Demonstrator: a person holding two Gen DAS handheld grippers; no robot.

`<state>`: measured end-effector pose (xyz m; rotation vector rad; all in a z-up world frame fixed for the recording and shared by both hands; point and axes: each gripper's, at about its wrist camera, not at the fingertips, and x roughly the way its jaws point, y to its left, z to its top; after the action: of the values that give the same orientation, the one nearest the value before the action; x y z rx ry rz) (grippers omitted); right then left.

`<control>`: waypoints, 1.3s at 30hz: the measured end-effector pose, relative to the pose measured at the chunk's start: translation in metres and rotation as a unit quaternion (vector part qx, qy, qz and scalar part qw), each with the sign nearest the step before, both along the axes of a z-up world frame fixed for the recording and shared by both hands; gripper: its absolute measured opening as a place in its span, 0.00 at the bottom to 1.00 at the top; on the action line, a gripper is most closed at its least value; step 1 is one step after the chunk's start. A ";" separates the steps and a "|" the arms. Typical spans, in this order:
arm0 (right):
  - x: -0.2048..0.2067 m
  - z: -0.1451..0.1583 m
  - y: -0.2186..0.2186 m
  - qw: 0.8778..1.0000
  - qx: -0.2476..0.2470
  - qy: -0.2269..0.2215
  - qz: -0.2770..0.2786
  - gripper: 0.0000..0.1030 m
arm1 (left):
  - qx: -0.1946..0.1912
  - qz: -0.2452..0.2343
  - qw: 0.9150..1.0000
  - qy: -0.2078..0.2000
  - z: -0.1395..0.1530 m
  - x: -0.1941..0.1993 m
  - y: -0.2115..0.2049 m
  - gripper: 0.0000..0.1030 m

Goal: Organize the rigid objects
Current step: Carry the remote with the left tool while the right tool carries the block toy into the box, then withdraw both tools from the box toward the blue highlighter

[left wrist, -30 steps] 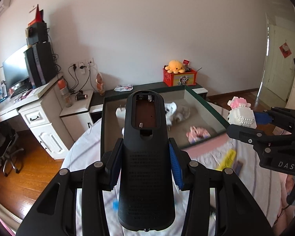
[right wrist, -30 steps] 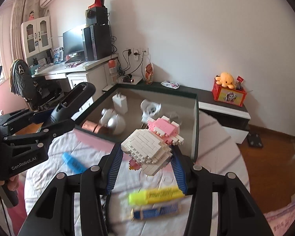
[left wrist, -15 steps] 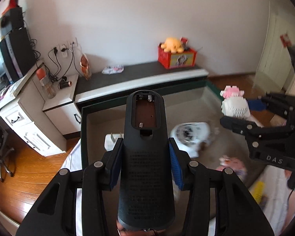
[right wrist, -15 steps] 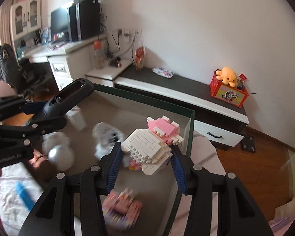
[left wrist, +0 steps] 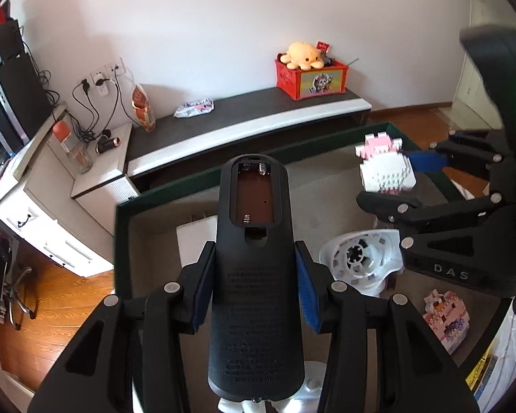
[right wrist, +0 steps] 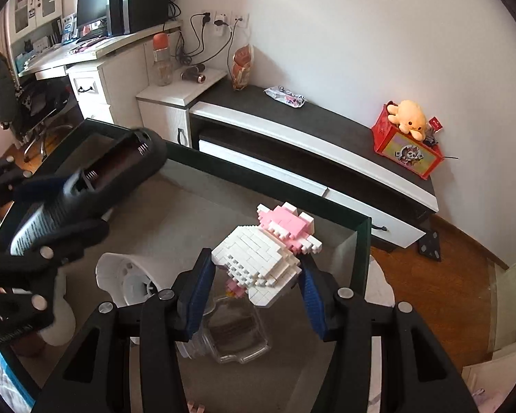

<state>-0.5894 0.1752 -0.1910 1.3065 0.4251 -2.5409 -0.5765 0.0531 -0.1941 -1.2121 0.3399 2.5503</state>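
Your left hand-held gripper (left wrist: 254, 289) pinches a black remote control (left wrist: 254, 275) with its battery bay open, held over the dark-rimmed box (left wrist: 122, 227). Your right hand-held gripper (right wrist: 256, 285) clamps a white-and-pink brick figure (right wrist: 265, 254) above the same box, over a clear glass jar (right wrist: 230, 334) and beside a white plastic fan housing (right wrist: 127, 275).

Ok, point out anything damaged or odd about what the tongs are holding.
The black plastic remote control gripped in the left tongs has no battery cover: its compartment is open, springs exposed, no batteries inside. The white and pink brick-built figure in the right tongs looks intact, held tilted above the dark green box.
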 end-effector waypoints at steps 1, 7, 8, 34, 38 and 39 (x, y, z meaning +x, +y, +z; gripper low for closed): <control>0.000 0.000 0.000 1.000 0.003 0.001 0.000 0.49 | 0.001 0.000 1.000 0.000 -0.001 0.000 0.000 0.43; 0.002 0.000 -0.002 1.000 -0.004 -0.003 -0.001 0.49 | -0.001 0.000 1.000 0.001 -0.002 0.002 0.004 0.43; 0.002 0.000 -0.001 1.000 -0.009 -0.005 0.001 0.49 | -0.001 0.001 1.000 0.001 -0.002 0.002 0.004 0.44; 0.089 0.047 0.006 0.995 -0.075 0.063 -0.006 0.83 | 0.012 0.035 0.997 0.074 0.050 0.083 -0.023 0.98; 0.118 0.061 0.010 0.992 -0.078 0.093 -0.021 1.00 | 0.040 0.044 0.995 0.082 0.063 0.115 -0.036 1.00; 0.125 0.063 0.010 0.992 -0.086 0.093 -0.016 1.00 | 0.042 0.048 0.994 0.085 0.065 0.122 -0.038 1.00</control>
<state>-0.4643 0.1855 -0.1276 1.0285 0.2144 -2.6689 -0.4550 0.0148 -0.1293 -1.0068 0.2121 2.7289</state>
